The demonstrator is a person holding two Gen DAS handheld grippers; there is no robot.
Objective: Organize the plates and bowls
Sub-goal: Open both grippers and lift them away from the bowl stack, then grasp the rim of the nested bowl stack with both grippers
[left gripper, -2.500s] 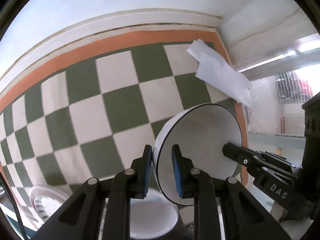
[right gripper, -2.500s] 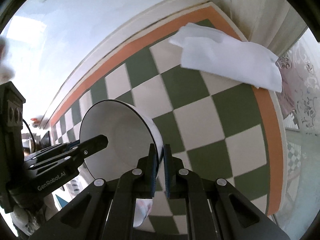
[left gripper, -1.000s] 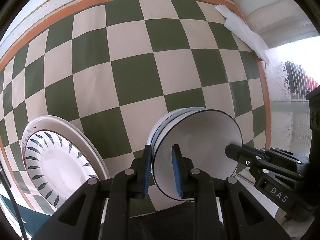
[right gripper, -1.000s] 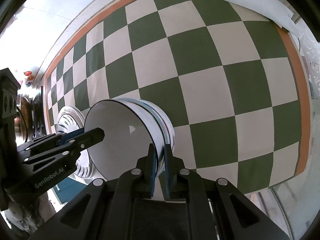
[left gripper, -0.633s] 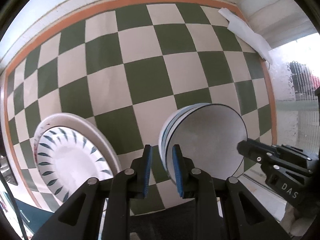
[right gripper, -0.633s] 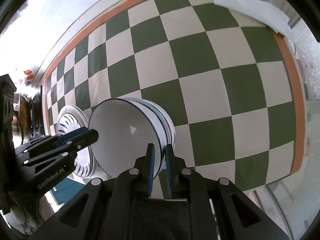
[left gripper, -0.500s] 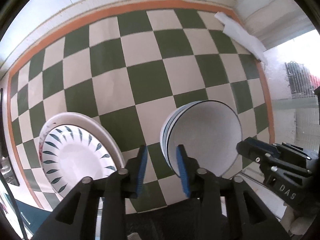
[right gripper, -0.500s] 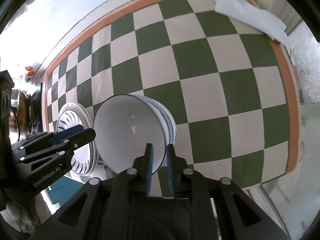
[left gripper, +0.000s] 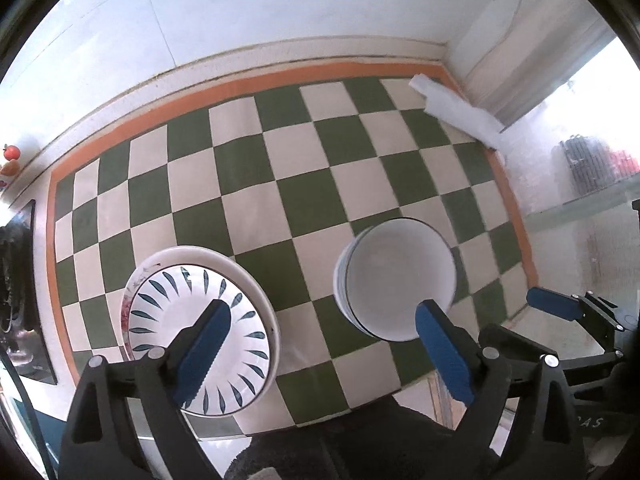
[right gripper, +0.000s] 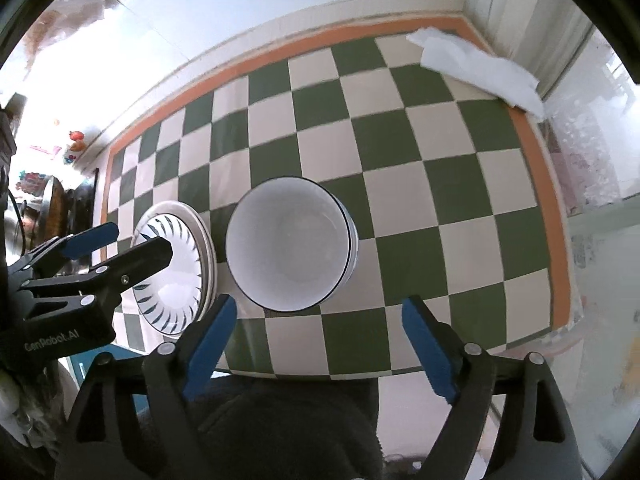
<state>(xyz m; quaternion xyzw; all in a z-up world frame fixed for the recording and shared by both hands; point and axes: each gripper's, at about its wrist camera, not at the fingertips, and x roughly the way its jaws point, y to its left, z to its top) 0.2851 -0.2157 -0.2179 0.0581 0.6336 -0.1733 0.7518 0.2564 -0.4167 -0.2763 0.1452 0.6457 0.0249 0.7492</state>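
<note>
Both the left gripper (left gripper: 324, 354) and right gripper (right gripper: 320, 346) were opening, empty, above stacked bowls (right gripper: 290, 244) beside plates (left gripper: 200, 336); a white cloth (right gripper: 480, 70) lay far off on the checkered bench (left gripper: 304, 184).

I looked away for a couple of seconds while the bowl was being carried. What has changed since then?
The white bowl was lowered onto the bowl stack on the checkered cloth and let go. Both the left gripper and the right gripper released its rim; their jaws are opening with nothing between them, and they have lifted away. The patterned plates and the white napkin stayed put.
</note>
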